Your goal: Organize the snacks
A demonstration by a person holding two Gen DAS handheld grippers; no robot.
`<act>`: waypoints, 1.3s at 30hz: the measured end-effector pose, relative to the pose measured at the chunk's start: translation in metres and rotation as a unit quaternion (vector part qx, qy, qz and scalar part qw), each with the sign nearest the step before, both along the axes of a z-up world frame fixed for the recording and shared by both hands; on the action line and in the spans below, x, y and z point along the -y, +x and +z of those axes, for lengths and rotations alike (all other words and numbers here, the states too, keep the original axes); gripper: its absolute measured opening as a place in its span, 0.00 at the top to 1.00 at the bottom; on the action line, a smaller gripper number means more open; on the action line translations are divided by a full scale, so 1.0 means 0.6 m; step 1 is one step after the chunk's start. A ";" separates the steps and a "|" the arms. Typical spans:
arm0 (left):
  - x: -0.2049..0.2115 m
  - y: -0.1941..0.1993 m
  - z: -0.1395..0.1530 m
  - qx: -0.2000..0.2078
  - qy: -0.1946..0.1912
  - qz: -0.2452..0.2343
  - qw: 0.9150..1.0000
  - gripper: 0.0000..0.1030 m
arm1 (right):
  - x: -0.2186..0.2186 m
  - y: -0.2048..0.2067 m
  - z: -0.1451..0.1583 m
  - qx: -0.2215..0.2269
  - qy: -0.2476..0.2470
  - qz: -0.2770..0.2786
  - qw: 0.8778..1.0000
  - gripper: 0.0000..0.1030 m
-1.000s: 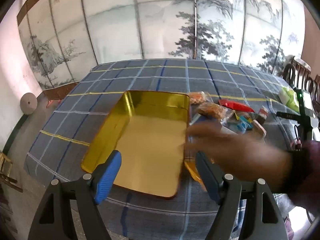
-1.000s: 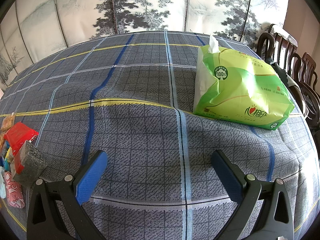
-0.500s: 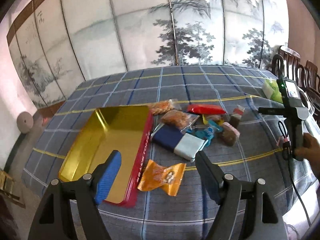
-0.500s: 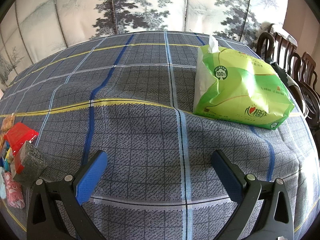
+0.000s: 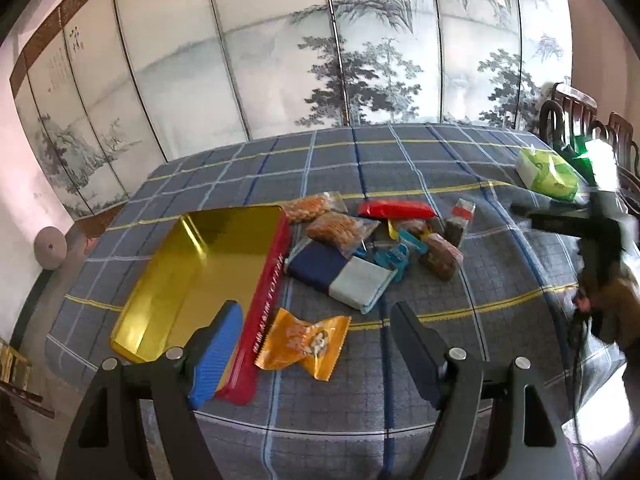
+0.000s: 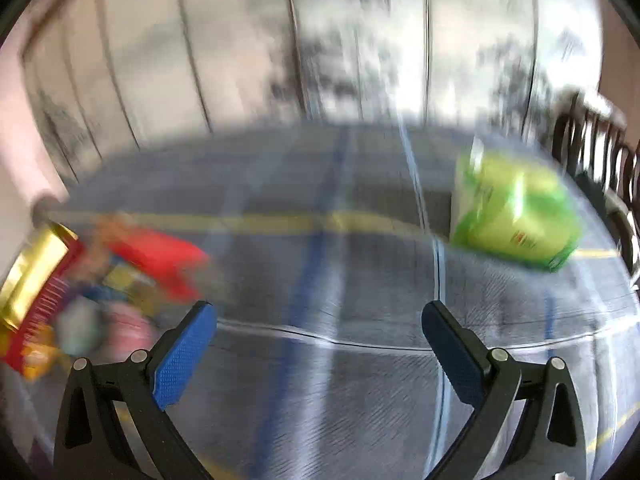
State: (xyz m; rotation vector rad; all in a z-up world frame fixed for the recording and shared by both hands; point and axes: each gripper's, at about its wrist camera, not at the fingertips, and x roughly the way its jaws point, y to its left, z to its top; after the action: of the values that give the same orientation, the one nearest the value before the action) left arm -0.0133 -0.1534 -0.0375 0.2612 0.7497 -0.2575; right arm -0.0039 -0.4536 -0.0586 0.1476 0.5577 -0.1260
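Observation:
An open gold tin [image 5: 192, 276] with a red rim lies on the plaid table, left of a pile of snacks. The pile holds an orange packet [image 5: 304, 342], a navy and white packet [image 5: 340, 276], a red packet [image 5: 394, 210], peanut bags [image 5: 340, 230] and small wrapped sweets [image 5: 440, 256]. My left gripper [image 5: 314, 352] is open and empty, above the orange packet near the front edge. My right gripper [image 6: 318, 354] is open and empty above bare cloth; its view is blurred, with the snacks [image 6: 132, 272] and tin [image 6: 32, 276] at its left.
A green tissue pack [image 5: 548, 174] sits at the table's right, also in the right wrist view [image 6: 516, 216]. Dark wooden chairs [image 5: 580, 120] stand beyond the right edge. A painted folding screen [image 5: 320, 60] stands behind the table. The hand-held right gripper shows blurred in the left view [image 5: 596, 232].
The left view pulled back and swung right, from the tin to the whole snack pile. The hand over the tin is gone. The right gripper lifted and is moving fast, turning left.

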 end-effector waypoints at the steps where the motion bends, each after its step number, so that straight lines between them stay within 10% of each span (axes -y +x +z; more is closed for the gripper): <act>1: 0.000 0.002 -0.004 -0.006 -0.004 -0.002 1.000 0.24 | -0.025 -0.037 0.025 0.049 -0.011 0.001 0.999 0.00; 12: -0.004 0.008 -0.042 -0.047 -0.011 -0.003 0.999 0.24 | -0.147 -0.094 -0.001 0.020 -0.039 0.081 0.996 0.00; 39: -0.013 0.010 -0.083 -0.089 -0.003 -0.011 0.996 0.24 | -0.123 -0.057 -0.065 -0.037 -0.025 0.078 0.996 0.00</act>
State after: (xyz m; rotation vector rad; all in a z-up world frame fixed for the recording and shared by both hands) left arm -0.0071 -0.1453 -0.0872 0.2432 0.9226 -0.3066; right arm -0.0381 -0.3798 -0.0975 0.0514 0.6371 0.0065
